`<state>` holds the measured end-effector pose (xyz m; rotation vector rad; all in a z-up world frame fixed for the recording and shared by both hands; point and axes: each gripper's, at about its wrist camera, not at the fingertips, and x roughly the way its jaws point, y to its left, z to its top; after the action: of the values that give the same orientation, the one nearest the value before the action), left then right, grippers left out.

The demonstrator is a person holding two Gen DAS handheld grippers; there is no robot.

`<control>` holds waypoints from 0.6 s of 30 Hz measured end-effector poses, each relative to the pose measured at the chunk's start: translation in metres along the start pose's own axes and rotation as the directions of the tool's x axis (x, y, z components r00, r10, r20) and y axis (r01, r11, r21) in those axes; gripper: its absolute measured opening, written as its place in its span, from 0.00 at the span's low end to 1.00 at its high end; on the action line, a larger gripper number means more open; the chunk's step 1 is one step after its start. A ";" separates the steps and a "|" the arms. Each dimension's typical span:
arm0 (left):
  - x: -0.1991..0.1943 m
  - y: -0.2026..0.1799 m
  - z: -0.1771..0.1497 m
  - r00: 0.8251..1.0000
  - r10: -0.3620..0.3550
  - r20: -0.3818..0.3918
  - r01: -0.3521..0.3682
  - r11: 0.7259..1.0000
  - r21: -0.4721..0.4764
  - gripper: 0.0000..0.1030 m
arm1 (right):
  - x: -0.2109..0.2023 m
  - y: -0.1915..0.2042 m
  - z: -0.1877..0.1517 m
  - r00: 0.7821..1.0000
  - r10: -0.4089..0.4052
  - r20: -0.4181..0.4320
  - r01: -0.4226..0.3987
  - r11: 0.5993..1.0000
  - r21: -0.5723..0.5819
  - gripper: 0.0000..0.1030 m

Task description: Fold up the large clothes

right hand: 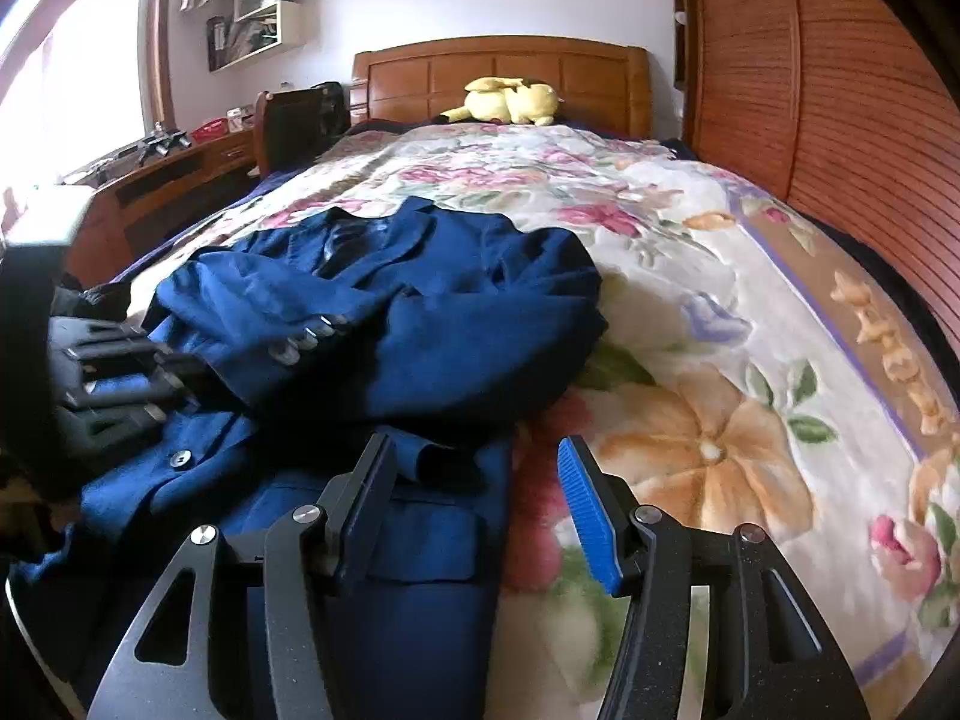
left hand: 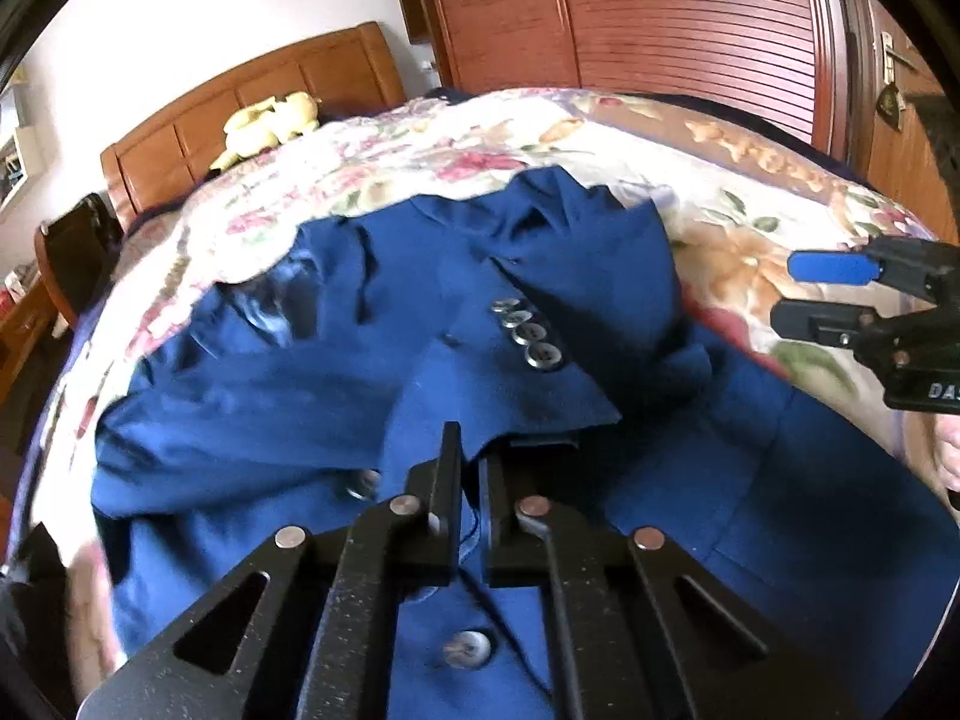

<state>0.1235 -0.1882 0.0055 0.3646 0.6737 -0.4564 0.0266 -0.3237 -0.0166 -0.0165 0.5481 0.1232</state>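
- left gripper (left hand: 470, 468) sits low over the near middle of the blue jacket (left hand: 540, 312), its jaws drawn almost together with a fold of the blue cloth pinched between them.
- right gripper (right hand: 474, 480) hangs at the jacket's near right edge, jaws standing apart; the left finger is over the blue cloth, the blue-padded right finger over the floral blanket (right hand: 708, 324), nothing between them.
- jacket lies spread on the blanket on the near left part of the bed, one sleeve folded across its front, a row of cuff buttons (left hand: 528, 333) showing.
- farther off, a yellow plush toy (right hand: 510, 101) rests against the wooden headboard (right hand: 600, 69).
- ribbed wooden wardrobe (right hand: 840, 120) stands along the right.
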 end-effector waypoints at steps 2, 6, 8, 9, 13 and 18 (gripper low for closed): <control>-0.010 0.009 0.005 0.999 0.018 0.033 -0.018 1.000 -0.016 0.04 | 0.001 -0.003 0.001 1.000 -0.006 0.000 0.006 1.000 0.012 0.56; -0.041 0.034 0.015 0.993 0.039 0.112 -0.031 0.997 -0.071 0.04 | -0.001 -0.006 0.003 1.000 -0.012 0.013 0.011 1.000 0.024 0.56; -0.064 0.049 0.020 0.986 0.056 0.160 -0.042 0.995 -0.090 0.04 | -0.001 -0.006 0.003 1.000 -0.011 0.021 0.010 1.000 0.027 0.56; -0.073 0.056 0.022 0.983 0.058 0.172 -0.041 0.994 -0.100 0.04 | -0.001 -0.006 0.003 1.000 -0.012 0.025 0.011 0.999 0.031 0.56; -0.112 0.094 0.031 0.974 0.084 0.212 -0.047 0.984 -0.172 0.04 | 0.001 -0.005 0.002 0.999 -0.013 0.031 0.011 0.999 0.038 0.56; -0.140 0.136 0.014 0.959 0.193 0.209 -0.141 0.960 -0.240 0.04 | 0.002 0.000 0.004 0.999 -0.008 0.032 0.007 1.000 0.019 0.56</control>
<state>0.1037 -0.0405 0.1330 0.1506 0.4564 -0.2515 0.0306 -0.3235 -0.0148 0.0017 0.5172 0.1107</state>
